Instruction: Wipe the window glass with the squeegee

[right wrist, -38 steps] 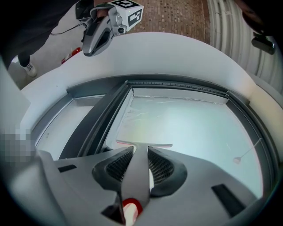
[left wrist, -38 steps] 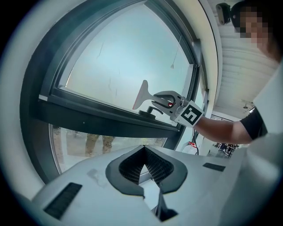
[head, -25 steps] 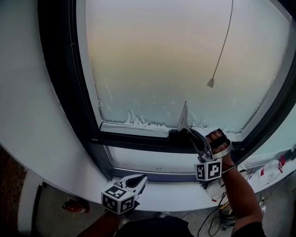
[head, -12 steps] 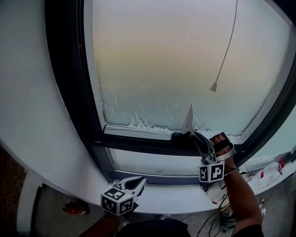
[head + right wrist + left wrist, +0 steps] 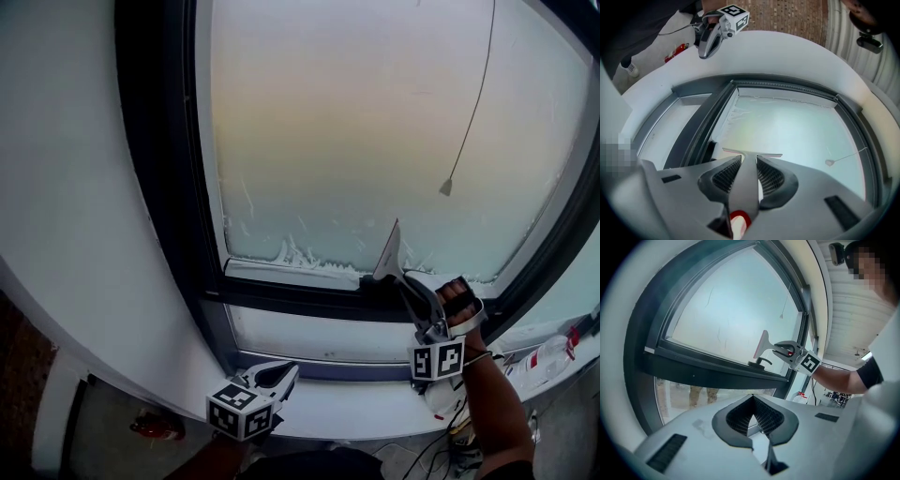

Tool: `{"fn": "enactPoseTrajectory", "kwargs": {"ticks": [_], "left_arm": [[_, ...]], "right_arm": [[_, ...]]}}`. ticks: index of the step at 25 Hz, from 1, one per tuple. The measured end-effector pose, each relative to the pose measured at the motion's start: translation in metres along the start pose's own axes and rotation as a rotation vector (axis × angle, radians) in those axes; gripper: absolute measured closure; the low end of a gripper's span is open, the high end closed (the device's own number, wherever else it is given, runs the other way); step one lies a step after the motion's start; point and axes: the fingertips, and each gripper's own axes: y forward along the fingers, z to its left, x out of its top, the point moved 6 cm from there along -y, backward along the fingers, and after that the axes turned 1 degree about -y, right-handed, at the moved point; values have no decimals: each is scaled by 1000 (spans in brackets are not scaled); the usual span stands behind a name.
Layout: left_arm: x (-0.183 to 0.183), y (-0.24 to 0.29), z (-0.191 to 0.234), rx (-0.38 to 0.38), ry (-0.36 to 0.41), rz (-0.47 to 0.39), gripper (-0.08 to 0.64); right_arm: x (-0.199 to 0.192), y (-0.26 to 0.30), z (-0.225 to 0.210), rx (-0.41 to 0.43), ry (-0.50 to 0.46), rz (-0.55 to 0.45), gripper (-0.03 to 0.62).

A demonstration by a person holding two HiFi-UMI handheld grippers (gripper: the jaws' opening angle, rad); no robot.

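1. Over the past second the squeegee [image 5: 386, 251] has edged slightly up the window glass [image 5: 375, 122] and sits near the pane's lower edge.
2. The right gripper [image 5: 410, 279] is clamped on its handle. The left gripper [image 5: 286, 372] hangs by the sill [image 5: 347, 412], jaws together and empty.
3. Best practice here, on a judgement: blade flat to the pane, steady pressure, overlapping strokes through the suds [image 5: 300, 253] along the bottom.

window glass [image 5: 375, 131]: hazy, matt-looking, rough white streaks along the bottom edge. window frame [image 5: 159, 187]: dark, smooth, dull sheen. squeegee [image 5: 743, 187] handle: smooth grey plastic. your right gripper [image 5: 743, 160]: pale matt plastic shell, black ribbed pads [image 5: 725, 176]. your left gripper [image 5: 752, 398]: same finish. wall [image 5: 66, 187]: plain matt white.
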Motion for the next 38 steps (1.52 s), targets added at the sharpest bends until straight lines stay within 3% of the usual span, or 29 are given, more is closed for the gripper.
{"fn": "enactPoseTrajectory", "kwargs": {"ticks": [9, 19, 29, 38], "left_arm": [[31, -34, 11, 47, 30, -86, 560], [9, -68, 18, 114, -12, -81, 560], [6, -95, 35, 192, -46, -123, 560], [7, -88, 37, 175, -39, -110, 560]], "right_arm": [[85, 33, -57, -34, 35, -218, 499], [194, 123, -116, -41, -13, -390, 499], [222, 158, -131, -64, -44, -414, 499], [210, 156, -130, -66, -40, -395, 499]]}}
